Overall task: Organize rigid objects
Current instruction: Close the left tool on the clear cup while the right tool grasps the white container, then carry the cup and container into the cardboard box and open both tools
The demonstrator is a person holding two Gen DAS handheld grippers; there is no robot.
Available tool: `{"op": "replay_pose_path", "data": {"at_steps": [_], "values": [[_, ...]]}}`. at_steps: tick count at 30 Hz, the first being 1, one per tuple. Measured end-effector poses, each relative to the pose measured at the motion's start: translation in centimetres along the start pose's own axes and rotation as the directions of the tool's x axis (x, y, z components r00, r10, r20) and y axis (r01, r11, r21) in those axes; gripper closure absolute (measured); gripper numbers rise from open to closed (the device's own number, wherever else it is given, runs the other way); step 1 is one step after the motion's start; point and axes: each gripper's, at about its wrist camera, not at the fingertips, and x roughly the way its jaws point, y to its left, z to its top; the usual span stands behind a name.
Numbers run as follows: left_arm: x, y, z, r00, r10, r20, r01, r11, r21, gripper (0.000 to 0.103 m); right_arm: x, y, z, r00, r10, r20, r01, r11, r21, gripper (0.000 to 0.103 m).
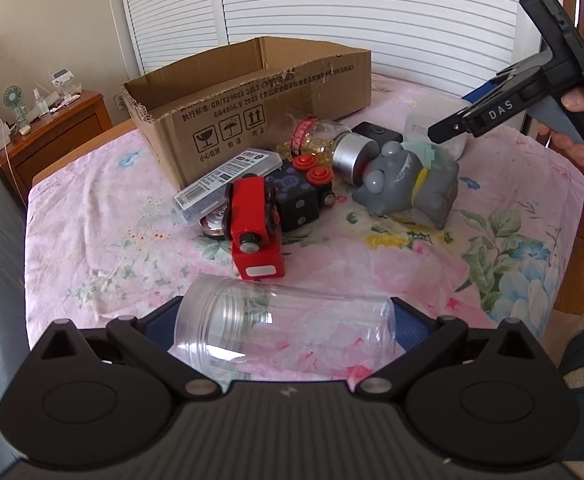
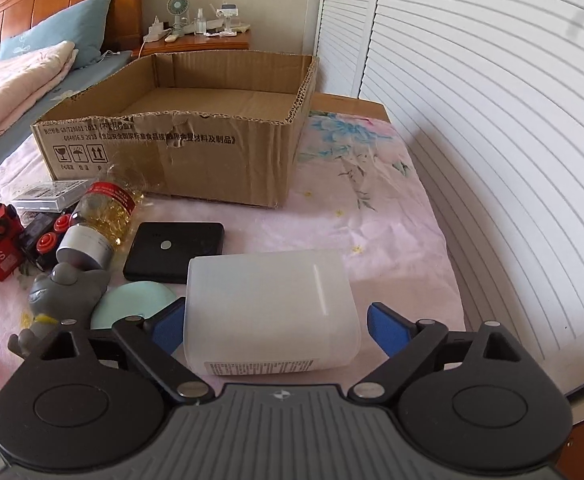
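Gripping a clear plastic jar lower centre, left gripper fingers closed on it; right gripper fingers straddling a white translucent container, left pad touching, right pad apart.

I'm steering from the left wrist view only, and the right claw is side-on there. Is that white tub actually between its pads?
Observer: Yes. The white tub lies between the pads of the right claw, but a gap shows at the right-hand pad, so it isn't clamped.
Operator: Anything in the box yet?
Observer: The floor of the cardboard box, where it shows, holds nothing.
Operator: What's between tub and box?
Observer: A flat black case lies just beyond the tub, toward its left. On the right only bedsheet shows.
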Motion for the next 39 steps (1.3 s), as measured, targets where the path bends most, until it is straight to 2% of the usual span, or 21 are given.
{"op": "replay_pose_path", "data": {"at_steps": [5,13,20,25,29,34,39], "values": [[0.4,0.1,0.2,1.000,-0.005,-0.008,0.005,1.000,-0.006,0.005,1.0,0.8,0.6,1.000,-0.004,-0.018,0.004,0.999,-0.035,0.015],[0.0,0.4,0.7,1.000,-0.006,-0.029,0.005,1.000,-0.027,0.006,0.7,0.3,1.0,0.999,0.024,-0.042,-0.027,0.997,-0.078,0.016],[-2.5,0.6,2.8,1.000,0.014,-0.017,-0.014,1.000,-0.008,0.006,-1.3,-0.5,2.0,0.997,0.069,-0.037,-0.073,0.991,-0.113,0.016],[-3.8,1.6,7.4,0.999,0.045,0.029,-0.046,0.999,0.006,0.006,-3.5,-0.4,4.5,0.992,0.125,0.012,-0.122,0.981,-0.152,0.016],[-2.8,2.5,12.2,0.995,0.074,0.071,-0.075,0.997,0.014,0.006,-4.5,-0.1,7.3,0.983,0.178,0.053,-0.166,0.971,-0.171,0.016],[1.4,4.1,18.6,0.993,0.092,0.078,-0.090,0.996,-0.025,0.006,-4.2,0.4,11.0,0.975,0.203,0.095,-0.184,0.966,-0.182,0.016],[6.8,6.3,23.0,0.990,0.129,0.064,-0.124,0.990,-0.069,0.006,-3.3,0.6,13.3,0.973,0.208,0.101,-0.189,0.967,-0.171,0.016]]}}
